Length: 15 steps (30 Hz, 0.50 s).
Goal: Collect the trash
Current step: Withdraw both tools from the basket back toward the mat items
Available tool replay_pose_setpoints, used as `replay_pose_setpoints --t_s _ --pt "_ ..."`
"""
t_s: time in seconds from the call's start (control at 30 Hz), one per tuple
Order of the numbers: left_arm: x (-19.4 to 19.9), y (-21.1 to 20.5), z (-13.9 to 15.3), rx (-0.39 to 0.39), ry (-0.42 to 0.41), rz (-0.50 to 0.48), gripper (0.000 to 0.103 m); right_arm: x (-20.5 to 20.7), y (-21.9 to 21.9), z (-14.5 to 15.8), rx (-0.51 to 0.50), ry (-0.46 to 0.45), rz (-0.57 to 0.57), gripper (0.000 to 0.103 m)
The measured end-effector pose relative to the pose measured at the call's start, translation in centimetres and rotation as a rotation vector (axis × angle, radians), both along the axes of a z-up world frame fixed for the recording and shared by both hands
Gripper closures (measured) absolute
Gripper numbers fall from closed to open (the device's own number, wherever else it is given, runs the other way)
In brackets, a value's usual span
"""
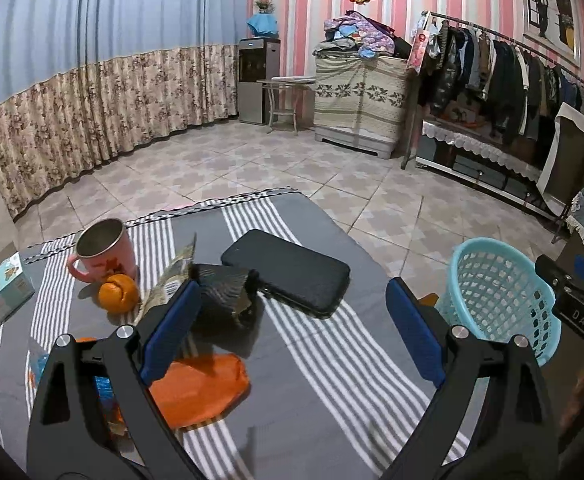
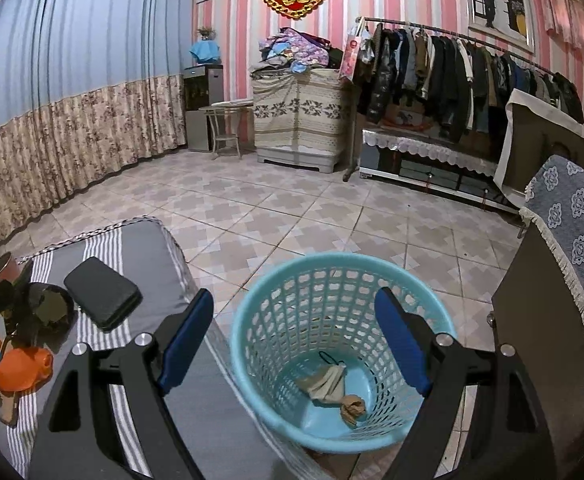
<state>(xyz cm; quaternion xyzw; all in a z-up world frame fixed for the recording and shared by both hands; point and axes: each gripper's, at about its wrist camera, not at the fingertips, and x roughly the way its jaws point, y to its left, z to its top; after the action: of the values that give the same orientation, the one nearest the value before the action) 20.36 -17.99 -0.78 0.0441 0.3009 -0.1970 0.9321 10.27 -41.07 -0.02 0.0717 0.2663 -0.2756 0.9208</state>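
Trash wrappers (image 1: 171, 280) are waiting; the left gripper (image 1: 292, 332), gaping empty, should be straddling one squarely.

Basket (image 2: 340, 344) (holding scraps (image 2: 332, 388)) stands right of the table (image 2: 195, 412).

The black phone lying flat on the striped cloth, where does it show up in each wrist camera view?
Left wrist view: the flat black phone lies at centre, just beyond the open left gripper.
Right wrist view: the phone sits at lower left, left of the open right gripper.
Shared landmark: the light blue plastic mesh basket.
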Motion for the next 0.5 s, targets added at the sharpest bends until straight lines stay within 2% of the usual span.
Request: replay_pose_setpoints --t_s 0.5 --pt "-0.1 2.4 -0.2 0.002 -0.005 0.027 0.012 0.3 2.8 -0.4 -0.009 0.008 0.022 0.022"
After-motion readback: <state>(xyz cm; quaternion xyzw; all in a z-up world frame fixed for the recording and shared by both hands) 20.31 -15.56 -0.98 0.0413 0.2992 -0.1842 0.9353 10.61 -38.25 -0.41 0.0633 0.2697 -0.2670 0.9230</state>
